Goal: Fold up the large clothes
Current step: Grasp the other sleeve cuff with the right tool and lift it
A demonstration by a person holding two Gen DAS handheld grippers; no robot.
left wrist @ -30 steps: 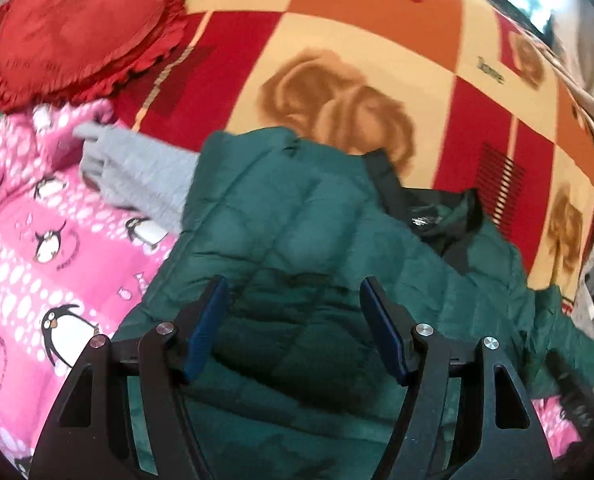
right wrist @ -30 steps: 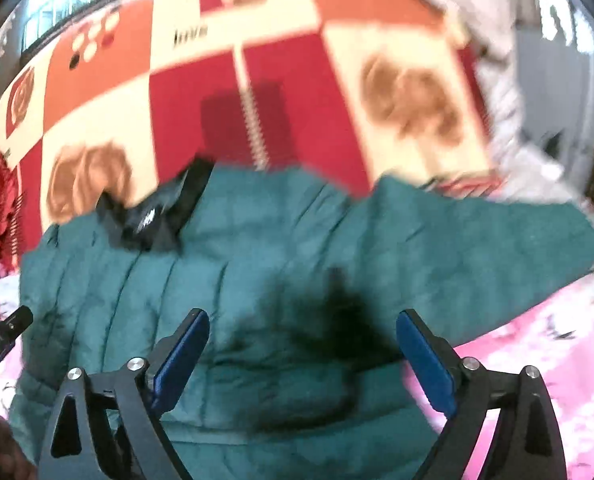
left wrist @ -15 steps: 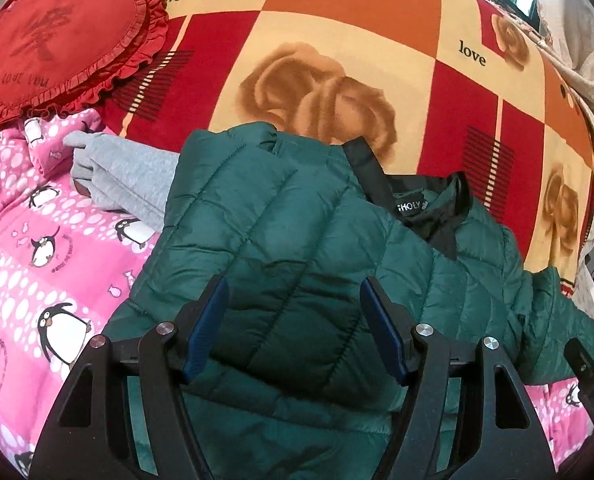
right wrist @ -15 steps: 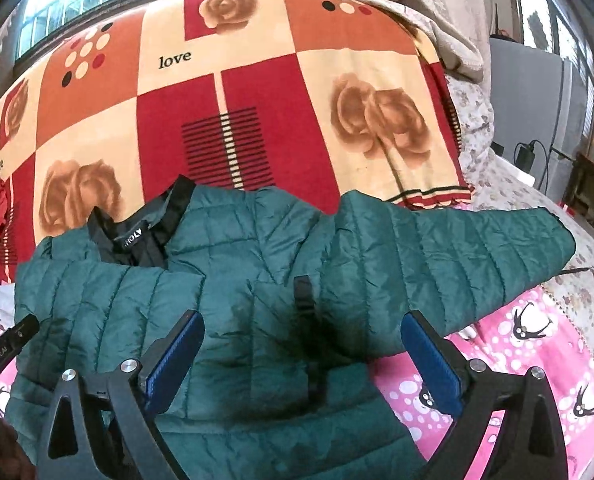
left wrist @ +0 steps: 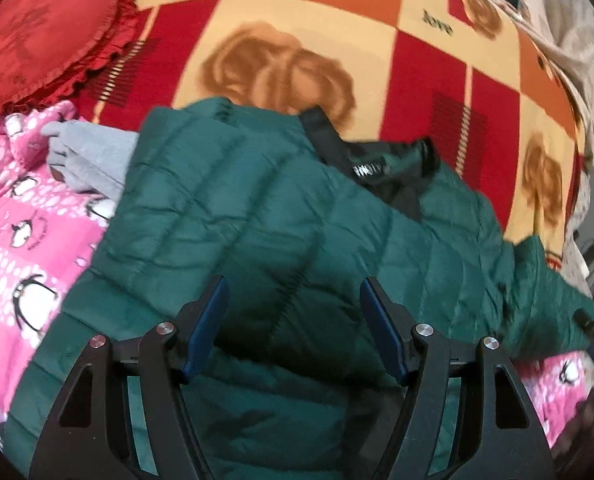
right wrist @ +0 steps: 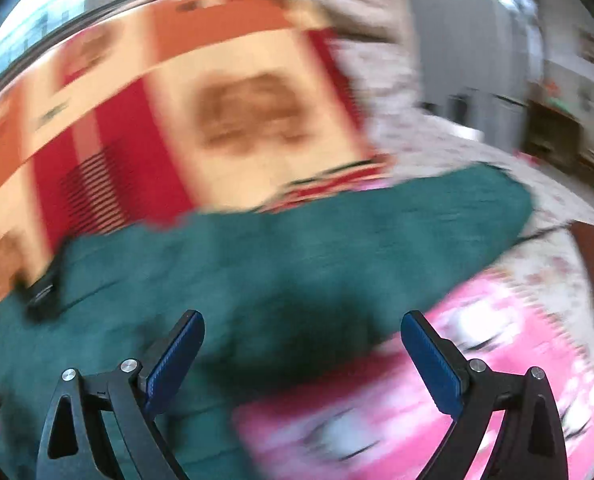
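Observation:
A dark green quilted jacket (left wrist: 257, 216) lies spread on the bed, its black collar (left wrist: 381, 168) toward the checked blanket. My left gripper (left wrist: 293, 312) hovers open over the jacket's body with nothing between its blue pads. The right wrist view is blurred by motion. In it, my right gripper (right wrist: 301, 348) stands wide open above the jacket's outstretched sleeve (right wrist: 377, 232), which reaches right toward the bed's edge. Neither gripper holds any cloth.
A red, orange and cream rose-patterned blanket (left wrist: 337, 40) covers the far half of the bed. A pink penguin-print cover (left wrist: 21, 240) lies under the jacket. A grey garment (left wrist: 93, 156) and a red heart cushion (left wrist: 45, 36) sit at the left. Furniture (right wrist: 557, 132) stands beyond the right edge.
The right gripper has swung fast to the right, from over the jacket's body to over its spread sleeve. The left gripper has shifted slightly over the jacket, still open.

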